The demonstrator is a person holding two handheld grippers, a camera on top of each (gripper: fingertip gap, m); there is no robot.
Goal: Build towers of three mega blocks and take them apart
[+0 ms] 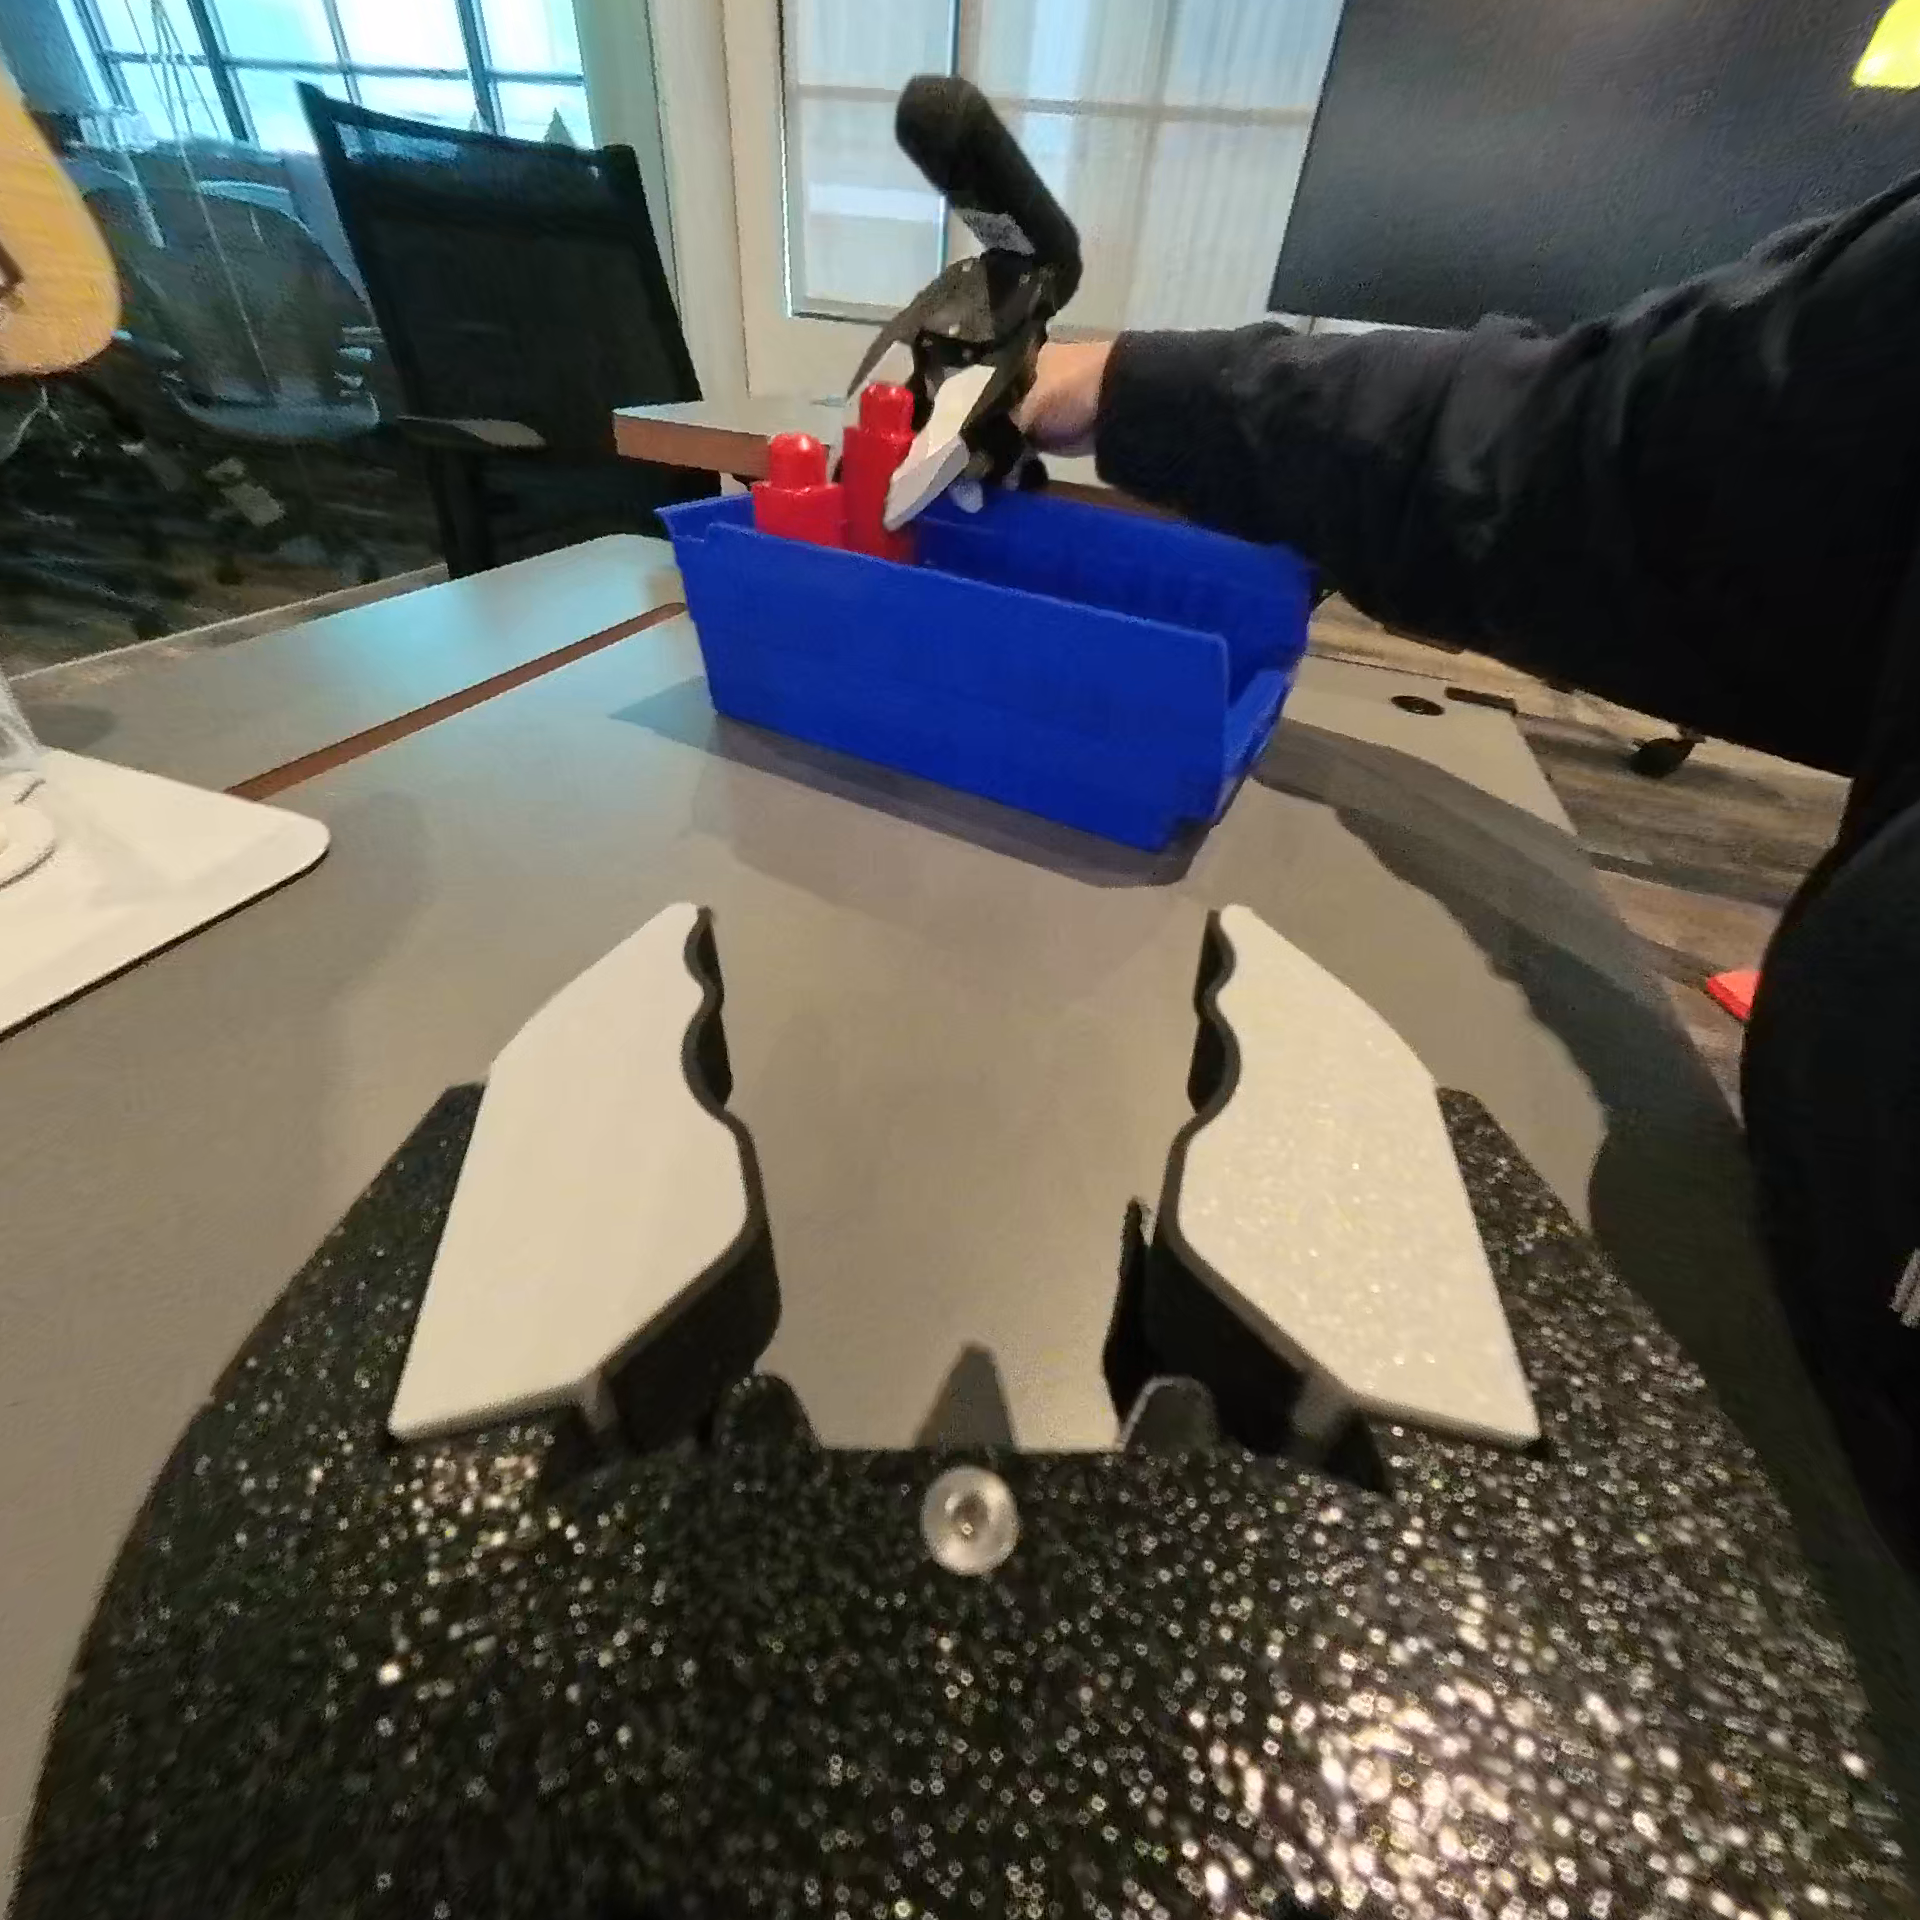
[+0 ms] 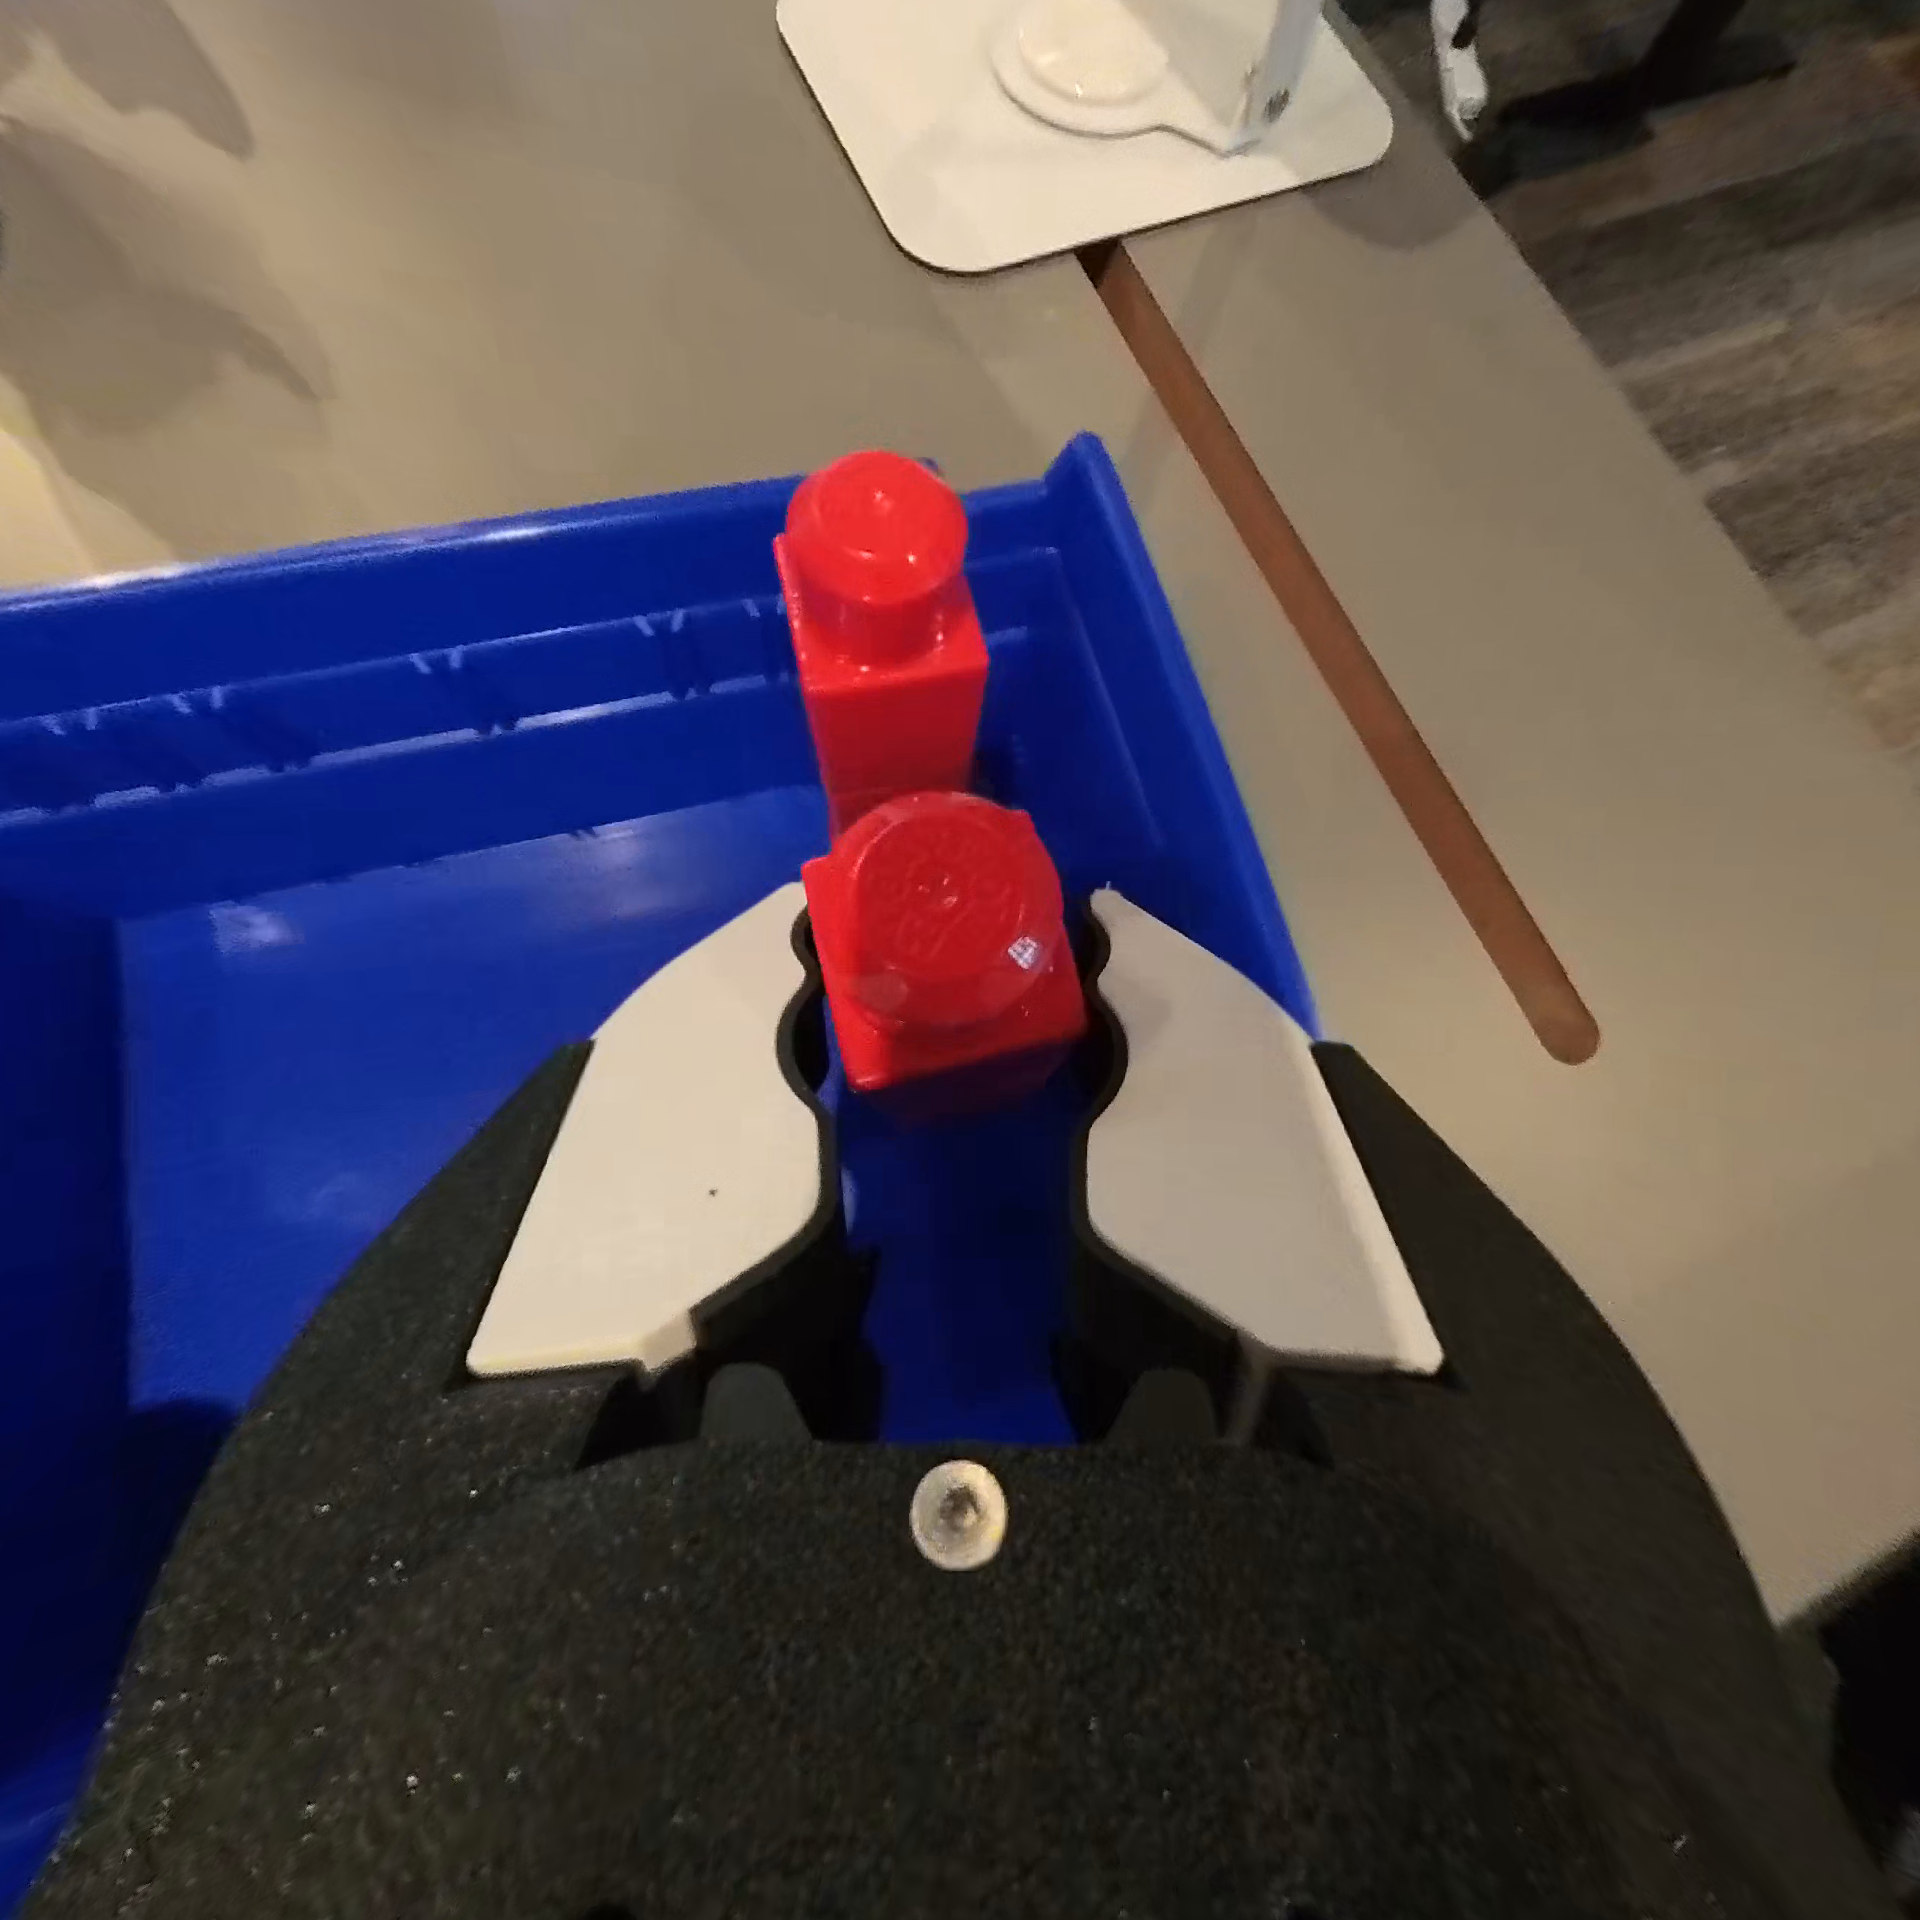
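red block (image 2: 940, 966) between right hand-held gripper (image 2: 945, 997) fingers

You have two red mega blocks in sight: in the right wrist view one (image 2: 940, 961) sits at the centre of the frame and the other (image 2: 883, 613) just above it; in the left wrist view they stand side by side in the upper middle. Whether either is a stack of several cannot be told.

You have one blue bin (image 1: 987, 665), upper centre of the left wrist view.

You hold two grippers: the left gripper (image 1: 956, 1029) fills the lower half of its own view, and the right gripper (image 2: 945, 966) fills the lower half of its own.

There is one white pad (image 2: 1049, 177) at the top of the right wrist view, and one black chair (image 1: 499, 312) at the upper left of the left wrist view.
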